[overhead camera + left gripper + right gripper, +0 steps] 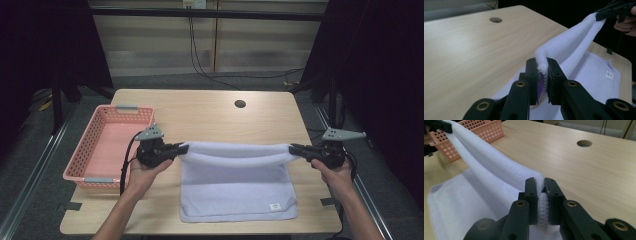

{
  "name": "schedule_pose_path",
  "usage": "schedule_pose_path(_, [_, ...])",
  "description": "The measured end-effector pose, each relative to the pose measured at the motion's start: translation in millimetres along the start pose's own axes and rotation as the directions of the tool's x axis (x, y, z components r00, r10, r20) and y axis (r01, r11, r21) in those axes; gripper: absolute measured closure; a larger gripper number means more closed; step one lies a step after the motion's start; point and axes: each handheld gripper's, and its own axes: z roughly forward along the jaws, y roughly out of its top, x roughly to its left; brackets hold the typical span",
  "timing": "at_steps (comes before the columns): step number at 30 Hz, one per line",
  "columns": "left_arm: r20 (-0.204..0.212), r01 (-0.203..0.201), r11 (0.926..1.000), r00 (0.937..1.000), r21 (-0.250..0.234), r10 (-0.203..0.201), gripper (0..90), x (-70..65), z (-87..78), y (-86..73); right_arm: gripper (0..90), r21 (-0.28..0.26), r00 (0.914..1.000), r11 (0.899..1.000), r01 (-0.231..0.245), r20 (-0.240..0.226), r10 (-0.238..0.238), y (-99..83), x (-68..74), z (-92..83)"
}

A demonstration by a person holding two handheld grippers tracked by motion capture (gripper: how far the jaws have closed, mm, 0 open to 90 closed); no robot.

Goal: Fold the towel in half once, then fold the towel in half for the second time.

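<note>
Since both far corners are pinched and lifted while the near half lies flat, this reads as a fold in progress: the table (210, 112) fills mid-frame in the high view and takes the weight of the lower half, so only the raised edge needs carrying. One towel (235, 182), pale lilac, sits lower centre of that frame, its near hem close to the table's front edge, its raised edge sagging slightly between the two grips, so tension is light. My guess is the lifted edge gets brought toward the near hem; holding both corners level keeps the fold square. One pink basket (107, 145) sits at left of frame, on the table's left edge, apart from the towel and with nothing visible inside; likely the drop-off for the folded piece. Two grippers: left gripper (177, 148) left of centre, right gripper (296, 148) at right, each in one hand. In each gripper view the fingers (532, 72) are clamped narrow on a rolled towel corner, with cloth bulging out above the pinch; same on the right fingers (531, 192). One cable hole (240, 104) in upper centre of the table. One small white label (274, 206) at the towel's lower right corner.
</note>
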Motion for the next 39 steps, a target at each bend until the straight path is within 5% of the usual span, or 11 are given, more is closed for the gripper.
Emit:
schedule_pose_path(5, [0.029,0.021,0.9979,0.9993,0.062,-0.023,81.3,-9.9,0.8,-37.2,80.6,0.044,1.0,0.999,0.0,-0.005,0.0,-26.8,18.3,-6.5])
schedule_pose_path(15, [0.07,0.012,0.9793,0.9972,0.202,-0.027,78.6,-36.3,-6.4,-78.0,76.9,0.158,0.9997,0.987,0.001,-0.023,0.003,-73.8,47.5,-20.0])
schedule_pose_path(22, [0.093,-0.016,0.9709,0.9957,0.239,-0.006,77.6,-46.2,-9.3,-86.1,74.9,0.231,0.9995,0.973,0.021,-0.03,-0.014,-88.8,58.7,-25.2])
schedule_pose_path(28, [0.116,-0.007,0.9823,0.9931,0.187,-0.015,65.7,-44.7,-21.0,-82.5,63.4,0.193,0.9998,0.981,0.001,-0.02,0.003,-85.0,59.9,-33.8])
schedule_pose_path(30, [0.09,-0.004,0.9839,0.9958,0.178,-0.012,59.5,-40.2,-19.3,-76.3,62.5,0.183,1.0,0.983,-0.005,-0.004,0.006,-80.3,60.3,-31.1])
schedule_pose_path(32, [0.067,-0.002,0.9853,0.9977,0.171,-0.009,59.6,-33.1,-11.7,-69.2,60.4,0.182,1.0,0.983,0.004,0.005,-0.005,-73.9,62.3,-23.0])
schedule_pose_path(37, [0.038,-0.008,0.9723,0.9993,0.234,-0.001,56.9,-10.4,24.2,-54.0,51.8,0.219,0.9997,0.976,0.007,0.019,-0.012,-56.7,62.8,18.5])
schedule_pose_path(39, [0.03,0.021,0.9713,0.9991,0.237,-0.029,56.4,-1.7,35.4,-54.2,48.5,0.243,0.9993,0.97,-0.013,0.036,0.004,-57.0,56.0,33.0])
